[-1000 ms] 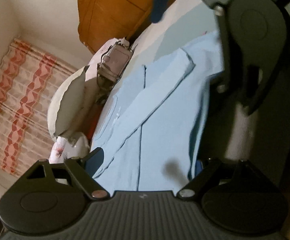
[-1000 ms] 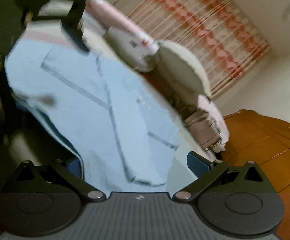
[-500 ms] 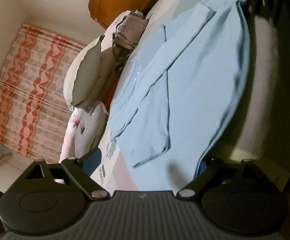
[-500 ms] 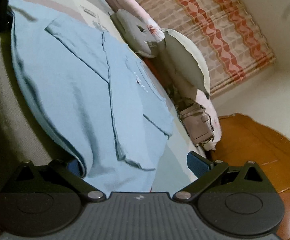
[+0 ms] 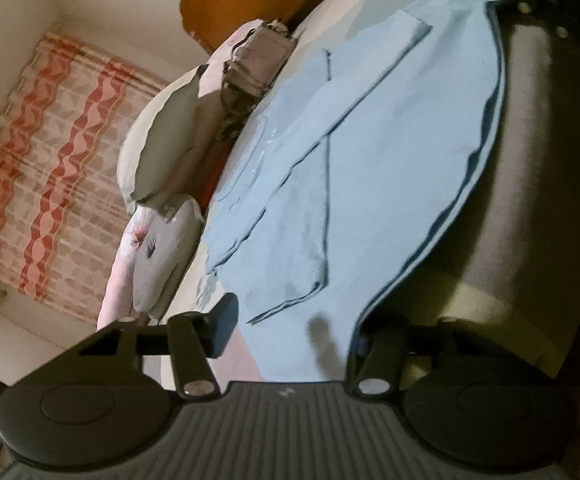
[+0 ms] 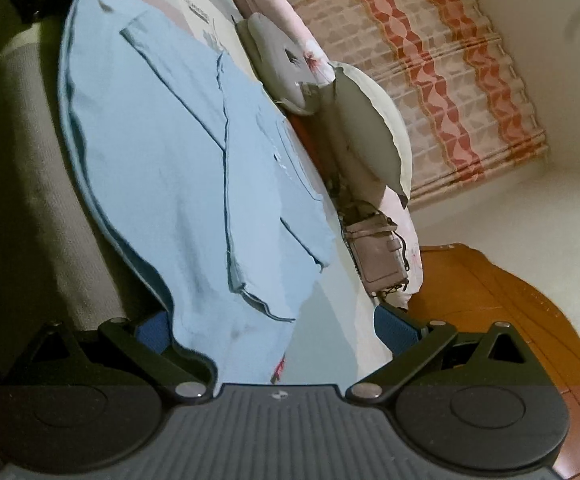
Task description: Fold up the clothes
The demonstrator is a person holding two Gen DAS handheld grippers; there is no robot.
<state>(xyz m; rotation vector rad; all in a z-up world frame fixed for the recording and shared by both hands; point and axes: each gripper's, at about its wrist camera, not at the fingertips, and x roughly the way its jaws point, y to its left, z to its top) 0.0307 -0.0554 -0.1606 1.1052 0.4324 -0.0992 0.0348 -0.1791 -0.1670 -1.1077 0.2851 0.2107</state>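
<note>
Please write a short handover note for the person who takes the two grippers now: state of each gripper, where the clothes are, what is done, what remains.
Left gripper: open, fingers either side of the light blue shirt's near edge, not clamped.
Right gripper: open, same shirt edge lying between its fingers.
Shirt: spread on the bed, hem hanging over the side; pillows and a small grey bag lie beyond it.
Done: both sleeves appear folded in over the body.
Left: probably close on the hem, fold it up toward the collar, smooth.
</note>
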